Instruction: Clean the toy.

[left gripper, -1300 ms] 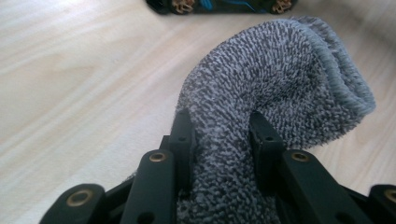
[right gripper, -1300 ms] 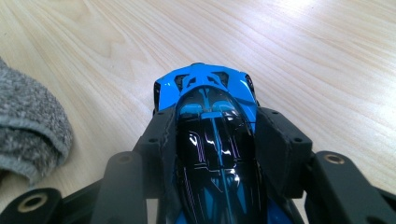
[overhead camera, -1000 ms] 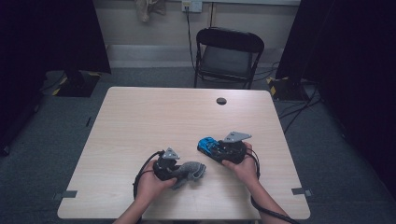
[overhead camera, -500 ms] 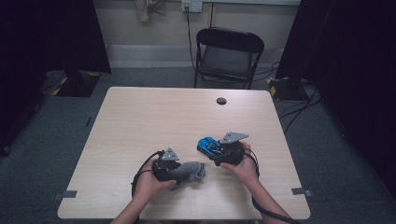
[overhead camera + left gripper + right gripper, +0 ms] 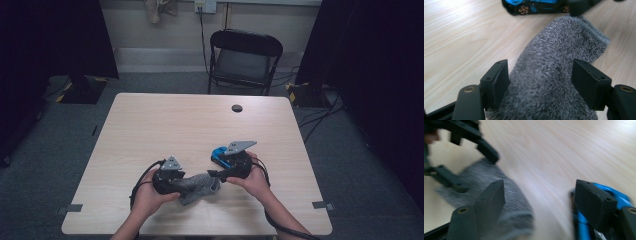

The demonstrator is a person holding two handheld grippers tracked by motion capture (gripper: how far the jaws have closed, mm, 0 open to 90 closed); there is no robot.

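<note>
We see our left tongs (image 5: pixel 541 82) and right tongs (image 5: pixel 544 205) opening, released, the grey sock (image 5: pixel 554 75) lying lengthwise between the left pair, toy car (image 5: pixel 536 6) beyond.

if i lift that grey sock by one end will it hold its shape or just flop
Probably flop: the grey sock is soft knit and lies slumped on the table. It looks light and should bunch rather than slide cleanly if pushed. The fuzzy surface likely grips well between the left tool pads, so slipping seems unlikely.
</note>
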